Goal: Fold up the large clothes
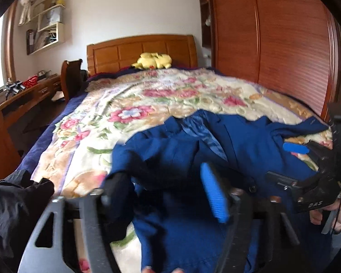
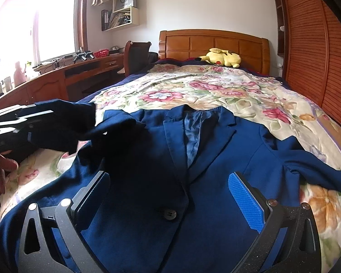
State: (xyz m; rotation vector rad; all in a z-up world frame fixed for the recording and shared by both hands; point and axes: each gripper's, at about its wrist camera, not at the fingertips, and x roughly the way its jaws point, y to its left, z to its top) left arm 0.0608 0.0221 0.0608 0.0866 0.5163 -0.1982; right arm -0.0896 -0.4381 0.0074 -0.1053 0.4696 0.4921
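A navy blue suit jacket (image 2: 216, 159) lies face up on the floral blanket (image 2: 216, 91), collar toward the headboard, with its front button (image 2: 170, 213) showing. My right gripper (image 2: 168, 204) hovers open over the jacket front with nothing pinched; the left wrist view shows it at the right (image 1: 286, 163). My left gripper (image 1: 163, 193) has its jaws wide apart at the jacket's left shoulder. The left sleeve (image 2: 116, 125) is raised and drapes loosely over the left gripper (image 2: 45, 122), and no pad presses on it. The right sleeve (image 2: 318, 173) lies spread out to the right.
A yellow plush toy (image 2: 222, 59) rests by the wooden headboard (image 2: 216, 43). A slatted wardrobe (image 2: 311, 56) runs along the right side. A desk (image 2: 56, 79) and chair (image 2: 136, 54) stand to the left. A black garment (image 1: 13, 204) lies at the bed's near left corner.
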